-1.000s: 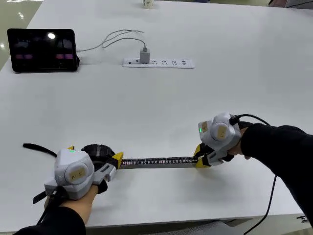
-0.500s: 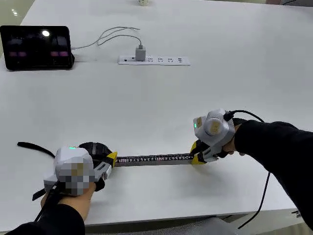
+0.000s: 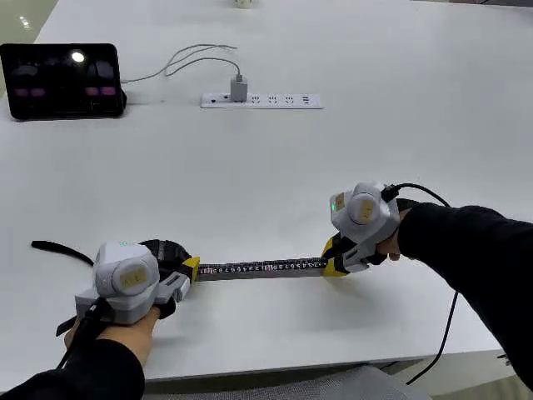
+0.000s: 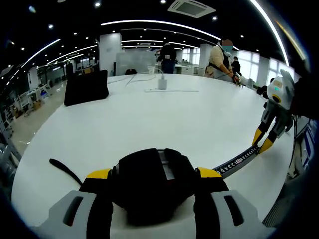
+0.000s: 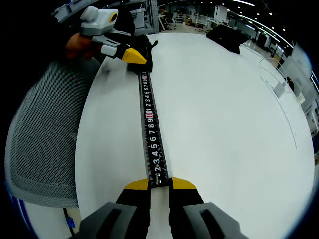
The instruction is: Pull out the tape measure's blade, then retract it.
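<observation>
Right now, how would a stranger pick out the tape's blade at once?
On the white table, near its front edge, two grippers face each other. Between them, from the black case in the left gripper to the right gripper, runs the blade: the one thin, flat strip with printed numbers.

We are in a large open-plan office: we see a long white worktop (image 3: 375,133) with a power strip (image 3: 261,101) and a tablet (image 3: 60,81), strip lights (image 4: 149,22) and an air vent (image 4: 192,7) overhead, people (image 4: 168,52) standing farther off, and a mesh chair (image 5: 45,149).
</observation>
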`<state>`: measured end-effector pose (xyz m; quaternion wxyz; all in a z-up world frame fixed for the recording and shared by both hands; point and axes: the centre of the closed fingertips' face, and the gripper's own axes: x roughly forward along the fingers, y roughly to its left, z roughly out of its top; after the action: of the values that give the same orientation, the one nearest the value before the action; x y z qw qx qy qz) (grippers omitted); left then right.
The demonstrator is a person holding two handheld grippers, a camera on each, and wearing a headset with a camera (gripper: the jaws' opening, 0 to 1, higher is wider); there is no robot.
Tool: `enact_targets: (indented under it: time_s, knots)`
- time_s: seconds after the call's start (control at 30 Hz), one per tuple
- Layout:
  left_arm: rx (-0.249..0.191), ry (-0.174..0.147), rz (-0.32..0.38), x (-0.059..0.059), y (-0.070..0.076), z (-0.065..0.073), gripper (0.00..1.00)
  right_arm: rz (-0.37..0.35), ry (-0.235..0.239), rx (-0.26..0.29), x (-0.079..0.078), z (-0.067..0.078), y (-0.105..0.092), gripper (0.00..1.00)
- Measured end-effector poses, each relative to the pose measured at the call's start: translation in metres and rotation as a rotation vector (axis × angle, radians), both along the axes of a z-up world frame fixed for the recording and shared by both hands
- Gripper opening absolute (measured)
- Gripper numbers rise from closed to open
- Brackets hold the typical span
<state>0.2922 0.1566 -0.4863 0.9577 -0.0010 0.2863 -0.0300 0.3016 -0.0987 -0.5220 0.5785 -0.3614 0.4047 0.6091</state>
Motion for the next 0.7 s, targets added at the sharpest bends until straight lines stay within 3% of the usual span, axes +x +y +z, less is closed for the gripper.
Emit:
enact_targets:
  time_s: [0.47,0.7]
  knots:
    - [-0.009,0.009,-0.003,-0.0005,-0.0002,-0.0009,0.61,-0.002,-0.02,-0.01,-0.0018,-0.0009,0.003,0.1]
    - [-0.013,0.002,-0.006,-0.0006,-0.0001,-0.0008,0.61,-0.036,-0.009,-0.014,-0.0015,-0.0017,0.0052,0.1]
